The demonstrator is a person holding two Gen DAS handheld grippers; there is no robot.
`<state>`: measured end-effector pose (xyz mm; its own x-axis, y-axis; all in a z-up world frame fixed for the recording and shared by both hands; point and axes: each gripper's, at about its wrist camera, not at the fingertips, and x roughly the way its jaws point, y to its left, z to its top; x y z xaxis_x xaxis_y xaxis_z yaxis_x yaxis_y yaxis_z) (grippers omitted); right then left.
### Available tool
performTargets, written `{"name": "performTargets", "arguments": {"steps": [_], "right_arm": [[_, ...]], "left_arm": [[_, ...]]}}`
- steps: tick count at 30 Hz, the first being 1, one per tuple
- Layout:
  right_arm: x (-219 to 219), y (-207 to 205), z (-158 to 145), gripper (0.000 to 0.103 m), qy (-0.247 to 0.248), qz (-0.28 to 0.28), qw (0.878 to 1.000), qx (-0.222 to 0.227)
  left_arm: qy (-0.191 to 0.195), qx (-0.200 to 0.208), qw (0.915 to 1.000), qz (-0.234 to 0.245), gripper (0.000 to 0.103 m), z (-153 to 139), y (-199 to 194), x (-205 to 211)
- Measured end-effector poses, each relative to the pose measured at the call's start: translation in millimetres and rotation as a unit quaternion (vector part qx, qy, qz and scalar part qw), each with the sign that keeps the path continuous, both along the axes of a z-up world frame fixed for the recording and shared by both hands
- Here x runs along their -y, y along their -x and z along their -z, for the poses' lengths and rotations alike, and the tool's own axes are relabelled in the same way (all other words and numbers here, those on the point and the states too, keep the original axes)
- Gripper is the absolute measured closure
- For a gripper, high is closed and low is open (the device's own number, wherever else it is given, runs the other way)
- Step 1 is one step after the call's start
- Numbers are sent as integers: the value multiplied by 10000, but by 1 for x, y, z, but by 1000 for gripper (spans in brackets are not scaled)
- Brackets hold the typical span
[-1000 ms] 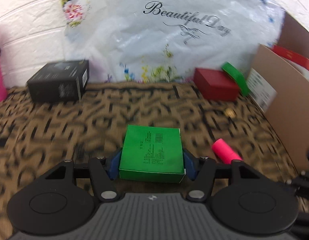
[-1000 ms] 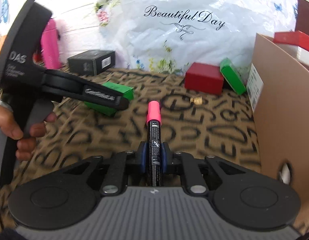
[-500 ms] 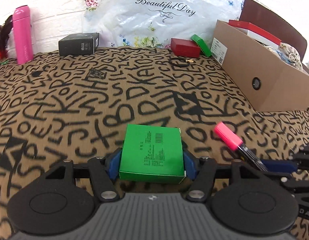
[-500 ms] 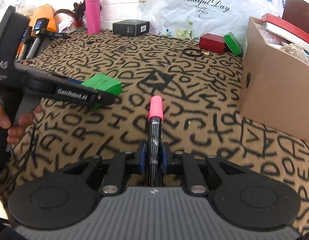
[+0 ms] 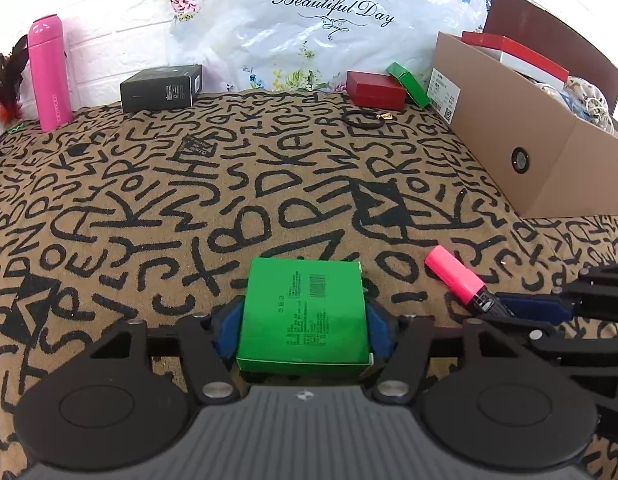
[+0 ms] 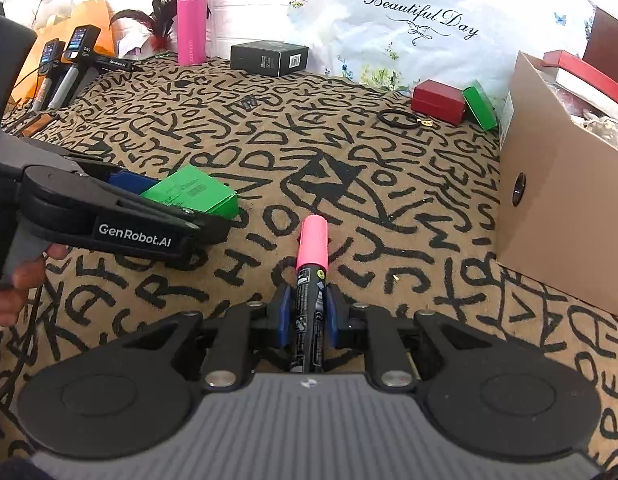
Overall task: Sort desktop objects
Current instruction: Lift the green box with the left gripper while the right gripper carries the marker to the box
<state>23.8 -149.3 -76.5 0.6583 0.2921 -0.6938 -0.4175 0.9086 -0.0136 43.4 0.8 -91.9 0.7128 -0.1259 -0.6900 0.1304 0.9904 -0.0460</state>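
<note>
My left gripper (image 5: pixel 303 320) is shut on a flat green box (image 5: pixel 305 312), held just above the patterned cloth; it also shows in the right wrist view (image 6: pixel 191 196). My right gripper (image 6: pixel 307 312) is shut on a black marker with a pink cap (image 6: pixel 311 280), cap pointing forward; the marker shows in the left wrist view (image 5: pixel 459 282) at the right. The two grippers are side by side near the front of the table.
An open cardboard box (image 5: pixel 521 152) with items stands at the right. At the back are a red box (image 5: pixel 375 89), a second green box (image 5: pixel 409 84), a black box (image 5: pixel 161 87), a pink bottle (image 5: pixel 49 72), a hair tie (image 5: pixel 363 119) and a white plastic bag (image 5: pixel 329 20).
Both grippers have pulled back from the rear of the table toward the front, each keeping its object. Over the last half second they moved only slightly.
</note>
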Motion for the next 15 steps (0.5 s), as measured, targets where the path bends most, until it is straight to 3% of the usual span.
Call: {"name": "performTargets", "arguments": {"steps": [6,15], "right_arm": [[17,12,-10,90,-706,150,9974,-5],[63,36,-70,90,-1278,496,9865,901]], "left_arm": [[518,-11,9986,138,40,-18,6,4],[889,646,9906,810,40,-83,3,58]]}}
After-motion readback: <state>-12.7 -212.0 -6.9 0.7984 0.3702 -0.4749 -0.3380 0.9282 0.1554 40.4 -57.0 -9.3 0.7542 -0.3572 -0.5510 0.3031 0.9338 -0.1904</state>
